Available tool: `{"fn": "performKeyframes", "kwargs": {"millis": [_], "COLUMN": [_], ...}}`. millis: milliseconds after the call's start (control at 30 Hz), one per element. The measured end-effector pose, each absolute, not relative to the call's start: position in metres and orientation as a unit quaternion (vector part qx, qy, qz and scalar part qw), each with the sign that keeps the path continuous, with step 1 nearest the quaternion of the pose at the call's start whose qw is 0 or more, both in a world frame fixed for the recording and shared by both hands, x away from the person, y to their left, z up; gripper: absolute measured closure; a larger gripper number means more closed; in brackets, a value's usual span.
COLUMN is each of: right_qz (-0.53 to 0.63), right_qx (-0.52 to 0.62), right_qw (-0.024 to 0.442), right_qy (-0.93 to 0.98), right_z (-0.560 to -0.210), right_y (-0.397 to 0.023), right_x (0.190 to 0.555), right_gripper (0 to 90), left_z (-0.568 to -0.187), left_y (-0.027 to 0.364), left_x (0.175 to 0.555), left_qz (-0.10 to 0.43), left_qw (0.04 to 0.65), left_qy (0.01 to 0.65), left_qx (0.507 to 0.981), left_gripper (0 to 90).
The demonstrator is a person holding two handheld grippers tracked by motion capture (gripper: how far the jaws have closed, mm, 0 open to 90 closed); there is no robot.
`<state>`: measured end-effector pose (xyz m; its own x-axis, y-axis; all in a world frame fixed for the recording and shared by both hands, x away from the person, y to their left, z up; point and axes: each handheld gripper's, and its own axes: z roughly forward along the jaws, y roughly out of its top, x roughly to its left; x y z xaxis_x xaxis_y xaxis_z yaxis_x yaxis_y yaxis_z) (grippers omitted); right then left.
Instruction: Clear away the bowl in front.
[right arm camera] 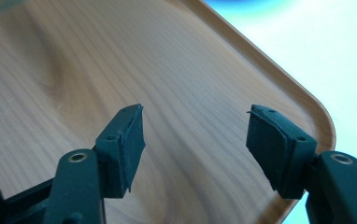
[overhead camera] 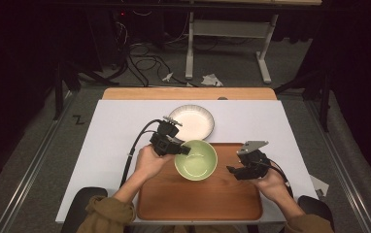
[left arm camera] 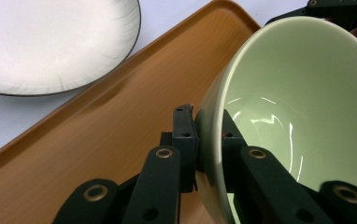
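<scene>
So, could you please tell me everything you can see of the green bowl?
The green bowl is pale, glossy and ceramic-looking, round, deep and empty. The left gripper pinches its rim wall, one jaw inside, one outside. It sits over the wooden tray, mouth upward; whether its base touches the tray I cannot tell.

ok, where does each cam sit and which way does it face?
High view: above the person's side, looking forward and down; both forearms, left gripper, right gripper.
Left gripper view: along its jaws, clamped on the green bowl rim.
Right gripper view: along open jaws over the wooden tray.
All share the tray.
</scene>
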<state>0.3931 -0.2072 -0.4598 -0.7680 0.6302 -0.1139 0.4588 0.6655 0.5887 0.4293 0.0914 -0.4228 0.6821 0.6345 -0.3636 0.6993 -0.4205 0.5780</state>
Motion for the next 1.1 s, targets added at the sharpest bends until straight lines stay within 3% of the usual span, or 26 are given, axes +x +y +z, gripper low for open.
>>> {"fn": "performKeyframes", "kwargs": {"millis": [1100], "right_qz": [0.268], "right_qx": [0.303], "right_qw": [0.156], "right_qy": [0.901], "right_z": [-0.461], "right_y": [-0.207], "right_x": [0.393], "right_gripper": [37.1], "left_z": [-0.47], "left_y": [0.07], "left_x": [0.442], "left_qz": [-0.047], "left_qw": [0.309], "left_qy": [0.415], "left_qx": [0.854], "left_gripper": [82.5]}}
